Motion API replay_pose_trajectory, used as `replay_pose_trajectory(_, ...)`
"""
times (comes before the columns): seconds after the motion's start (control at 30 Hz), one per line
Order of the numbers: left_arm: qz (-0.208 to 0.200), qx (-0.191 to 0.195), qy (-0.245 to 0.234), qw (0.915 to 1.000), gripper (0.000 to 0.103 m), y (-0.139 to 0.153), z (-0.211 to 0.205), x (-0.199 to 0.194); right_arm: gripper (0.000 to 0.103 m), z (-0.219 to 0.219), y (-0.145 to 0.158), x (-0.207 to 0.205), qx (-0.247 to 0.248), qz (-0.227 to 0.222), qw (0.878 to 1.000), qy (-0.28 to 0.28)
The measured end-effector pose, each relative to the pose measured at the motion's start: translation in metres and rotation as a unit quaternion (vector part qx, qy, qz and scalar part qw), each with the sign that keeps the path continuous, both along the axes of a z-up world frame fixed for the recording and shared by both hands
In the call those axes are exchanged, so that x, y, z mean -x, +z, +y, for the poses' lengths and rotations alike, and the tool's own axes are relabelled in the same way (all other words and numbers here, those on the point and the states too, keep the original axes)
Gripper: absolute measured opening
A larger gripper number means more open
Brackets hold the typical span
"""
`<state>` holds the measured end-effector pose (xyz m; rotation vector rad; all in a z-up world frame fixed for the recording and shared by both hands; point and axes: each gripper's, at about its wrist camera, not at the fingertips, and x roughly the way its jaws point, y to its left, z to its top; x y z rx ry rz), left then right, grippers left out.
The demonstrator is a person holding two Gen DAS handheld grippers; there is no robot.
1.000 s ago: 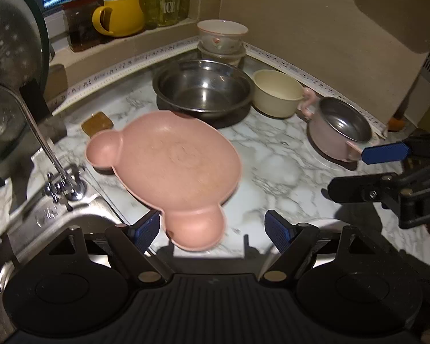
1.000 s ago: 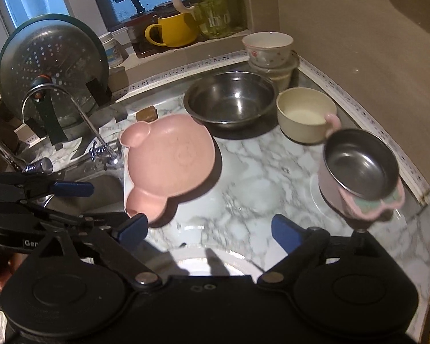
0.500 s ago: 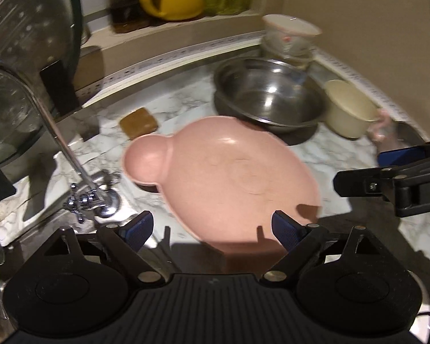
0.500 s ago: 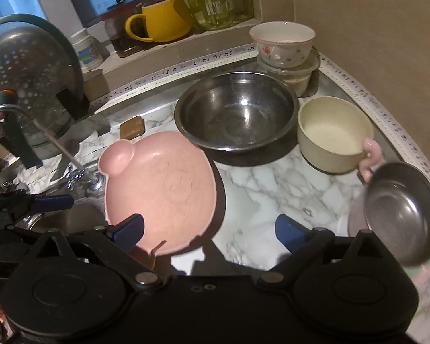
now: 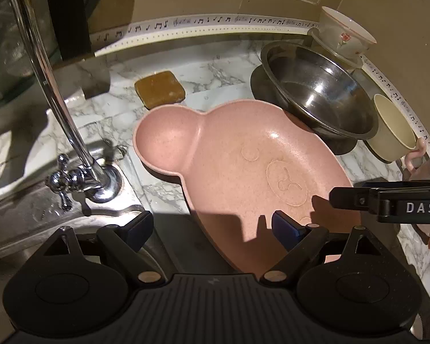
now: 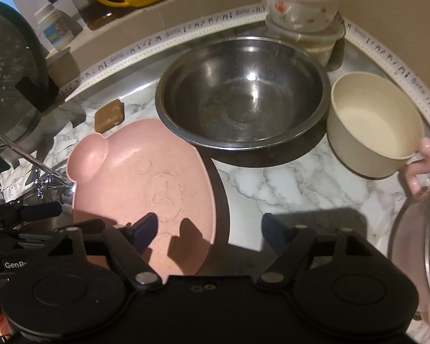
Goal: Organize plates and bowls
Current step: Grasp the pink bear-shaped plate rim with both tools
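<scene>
Both grippers hang low over the pink plate (image 5: 243,154), a bear-shaped dish that lies flat on the marble table (image 6: 301,180) beside the sink, its near end reaching out past the table's edge. The left gripper (image 5: 212,223) has its jaws apart; one pad sits over the plate's near end, the other over the sink side, and neither presses on anything. The right gripper (image 6: 209,226) has just been closing its jaws, yet they are still apart: one pad hovers over the plate's right part, the other over bare marble, so the plate's right rim lies between them, ungripped as far as I can tell.

Judging by how things lie, the sorting has hardly begun. The big steel bowl (image 6: 243,94) stands just behind the plate, its rim seeming to overlap the plate's far edge. The cream bowl (image 6: 372,126) with a pink handle stands to its right, and a small steel pot (image 6: 415,258) in a pink holder sits at the right edge of the right wrist view. At the back corner a flowered bowl (image 6: 298,3) rests on top of a clear container (image 6: 306,37), the only stack in sight. Everything else lies single and spread out.

The step in hand looks like taking up the pink plate from both sides. The bowls remain to be gathered or nested.
</scene>
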<state>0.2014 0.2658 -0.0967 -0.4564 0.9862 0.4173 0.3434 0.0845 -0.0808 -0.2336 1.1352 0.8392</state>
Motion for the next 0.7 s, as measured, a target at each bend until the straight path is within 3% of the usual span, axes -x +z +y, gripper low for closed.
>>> replay_pose_trajectory(0.07,0.004,0.003,0.0,1.0,0.089,-0.003,0.0,-0.001,0.071,0.002,-0.006,-0.003,0.0,0.008,1.0,0.0)
replay_pose_trajectory(0.17,0.004,0.013,0.001,0.9999,0.072,-0.008,0.004,-0.004,0.065,0.005,-0.011,-0.006,0.0,0.019,1.0,0.001)
replay_pose_trajectory(0.33,-0.001,0.012,0.0,0.9999,0.058,-0.007,0.007,-0.006,0.048,0.007,-0.016,-0.008,0.003,0.027,1.0,0.002)
replay_pose_trajectory(0.47,-0.004,0.019,0.001,0.9998,0.035,-0.007,0.008,-0.006,0.033,0.009,-0.018,-0.009,0.003,0.033,0.999,0.001)
replay_pose_trajectory(0.7,0.0,0.023,0.012,0.9997,0.02,-0.007,0.01,-0.005,0.017,0.011,-0.017,-0.006,0.009,0.02,1.0,0.001)
